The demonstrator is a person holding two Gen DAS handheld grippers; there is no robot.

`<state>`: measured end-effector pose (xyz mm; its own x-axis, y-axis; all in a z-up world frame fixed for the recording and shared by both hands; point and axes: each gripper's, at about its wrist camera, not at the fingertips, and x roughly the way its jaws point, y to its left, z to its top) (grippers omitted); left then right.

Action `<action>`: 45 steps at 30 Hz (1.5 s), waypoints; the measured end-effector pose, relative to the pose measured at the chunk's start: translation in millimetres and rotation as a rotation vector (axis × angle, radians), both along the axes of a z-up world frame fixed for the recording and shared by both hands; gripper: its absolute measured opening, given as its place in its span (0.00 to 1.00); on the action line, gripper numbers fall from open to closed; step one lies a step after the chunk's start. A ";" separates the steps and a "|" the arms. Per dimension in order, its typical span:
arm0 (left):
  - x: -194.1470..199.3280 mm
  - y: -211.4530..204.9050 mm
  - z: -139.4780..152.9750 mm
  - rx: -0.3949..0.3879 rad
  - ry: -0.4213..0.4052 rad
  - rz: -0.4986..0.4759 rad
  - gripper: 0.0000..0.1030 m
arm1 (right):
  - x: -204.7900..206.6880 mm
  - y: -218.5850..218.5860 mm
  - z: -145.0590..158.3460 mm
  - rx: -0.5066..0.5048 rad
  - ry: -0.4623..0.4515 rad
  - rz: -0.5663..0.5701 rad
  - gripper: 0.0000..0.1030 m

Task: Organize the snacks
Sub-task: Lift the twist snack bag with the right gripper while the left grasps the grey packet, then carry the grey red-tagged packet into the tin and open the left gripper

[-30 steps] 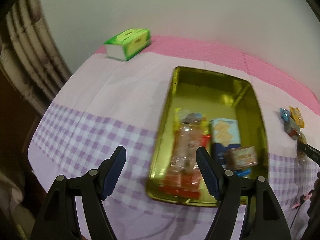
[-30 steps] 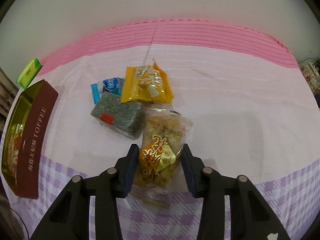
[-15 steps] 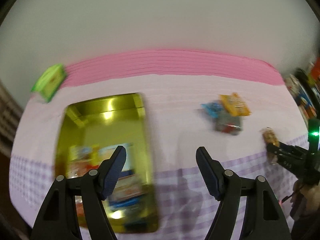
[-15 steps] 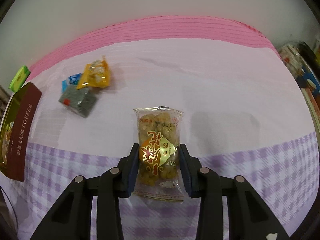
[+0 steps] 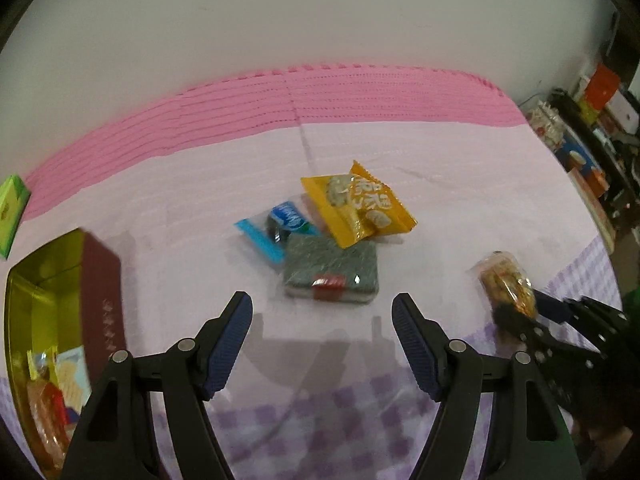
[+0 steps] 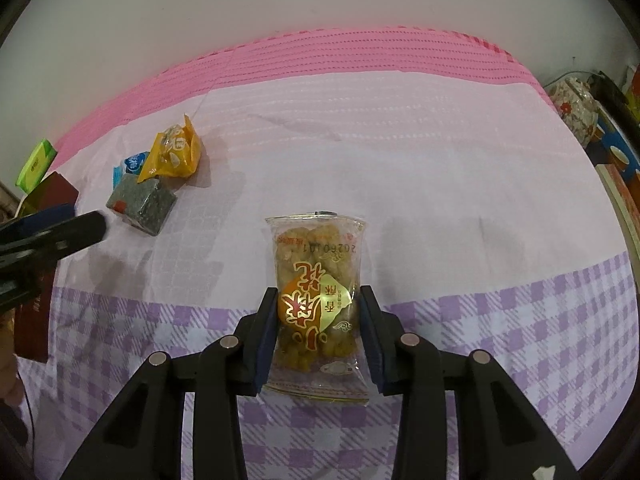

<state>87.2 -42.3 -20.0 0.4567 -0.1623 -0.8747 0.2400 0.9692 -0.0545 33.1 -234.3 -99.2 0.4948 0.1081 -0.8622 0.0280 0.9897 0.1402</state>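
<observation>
My right gripper (image 6: 318, 316) holds the clear snack bag (image 6: 316, 280) tight between both fingers. My left gripper (image 5: 322, 336) is wide open, empty, near the grey packet (image 5: 332, 274).

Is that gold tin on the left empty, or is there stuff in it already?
Not empty. The gold tin already holds several snack packets at its near end; the far end shows bare gold floor. The lid is off.
</observation>
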 end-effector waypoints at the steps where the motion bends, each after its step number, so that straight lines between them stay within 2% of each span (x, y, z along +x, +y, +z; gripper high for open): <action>1: 4.3 -3.4 -3.1 0.004 0.002 0.000 0.70 | 0.0 0.7 0.2 -0.001 0.001 0.003 0.35; 8: 30.2 -10.5 -29.1 -0.017 0.070 0.039 0.70 | 0.5 -1.1 0.7 0.011 0.005 0.002 0.37; 12: 37.3 -8.1 -35.8 -0.027 0.087 0.057 0.63 | 2.0 -2.4 0.6 0.017 0.010 0.006 0.37; 28: 19.5 -3.1 -29.3 0.012 0.068 0.070 0.60 | 2.8 5.9 -0.5 -0.026 0.004 0.021 0.43; 34: 4.7 2.7 -23.6 0.021 0.062 0.063 0.60 | 1.3 12.1 -0.1 -0.068 -0.001 0.030 0.43; 45: -20.1 13.3 -8.9 0.054 0.040 0.065 0.60 | 2.4 10.6 1.3 -0.081 -0.003 0.033 0.43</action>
